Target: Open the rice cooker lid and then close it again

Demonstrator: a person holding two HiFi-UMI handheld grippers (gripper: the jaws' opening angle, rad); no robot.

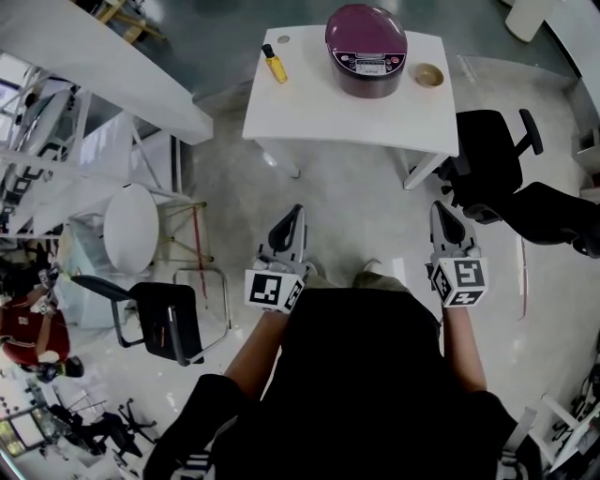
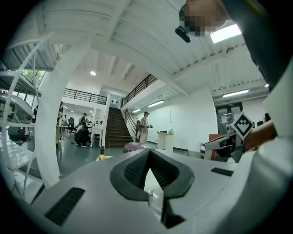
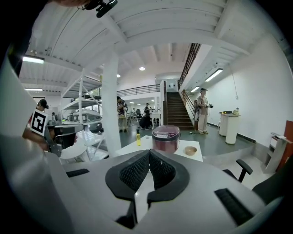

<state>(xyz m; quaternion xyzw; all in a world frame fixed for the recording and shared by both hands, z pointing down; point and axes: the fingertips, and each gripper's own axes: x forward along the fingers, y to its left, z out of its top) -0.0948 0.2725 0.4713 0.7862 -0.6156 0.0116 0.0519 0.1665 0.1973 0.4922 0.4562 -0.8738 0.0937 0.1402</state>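
Rice cooker is sitting at the far side of the white table, lid lying shut, control panel facing near. A shut lid is fitting both ends of the job, never lifted or already back down, so no call on stage

Left gripper and right gripper are hanging close to the person's body, well apart from the table, both pointing far. Jaws of each are pressing together tip to tip with nothing between them, both empty

Risks, judging from here:
- yellow bottle is standing left of the cooker and a small bowl right of it, so any wide swing in is likely knocking one over
- a push on the cooker's front is probably sliding the whole cooker on the smooth top
- black office chair is crowding the table's right side, possibly snagging an arm

Hard to see: lid release is not making itself out, panel print is too small. In the left gripper view only the cooker's top is peeking over the jaws. The person's torso is hiding the floor right below
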